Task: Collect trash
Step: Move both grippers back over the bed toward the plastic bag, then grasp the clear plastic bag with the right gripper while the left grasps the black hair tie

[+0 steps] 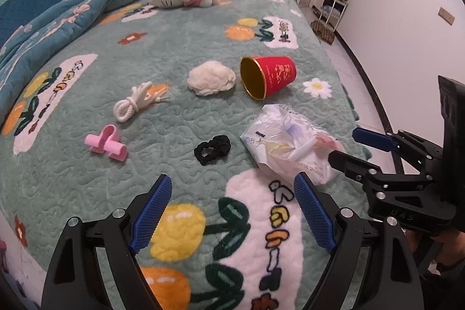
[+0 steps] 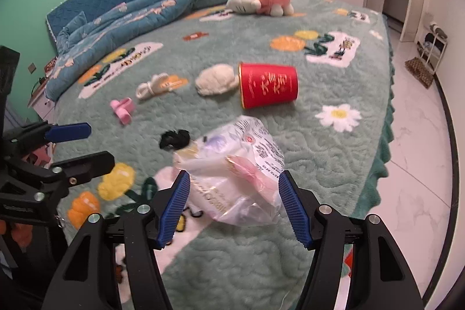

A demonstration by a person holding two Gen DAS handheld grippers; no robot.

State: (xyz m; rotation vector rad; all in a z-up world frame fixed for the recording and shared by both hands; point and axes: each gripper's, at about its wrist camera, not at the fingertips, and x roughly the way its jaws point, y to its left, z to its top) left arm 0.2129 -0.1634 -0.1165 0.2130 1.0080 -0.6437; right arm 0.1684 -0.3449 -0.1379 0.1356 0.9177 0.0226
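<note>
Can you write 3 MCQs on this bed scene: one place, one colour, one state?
1. What lies directly beside the open mouth of the red cup?
A. pink clip
B. cream fluffy ball
C. black scrunchie

2. What colour is the scrunchie?
A. black
B. yellow
C. white

3. How is the cup positioned?
A. upright
B. upside down
C. on its side

Key:
1 B: the cream fluffy ball sits right at the cup's gold rim, while the pink clip lies far off near the coiled cord.
2 A: it shows as a dark black loop on the green bedspread.
3 C: the gold inside faces sideways and its wall rests on the cover.
</note>
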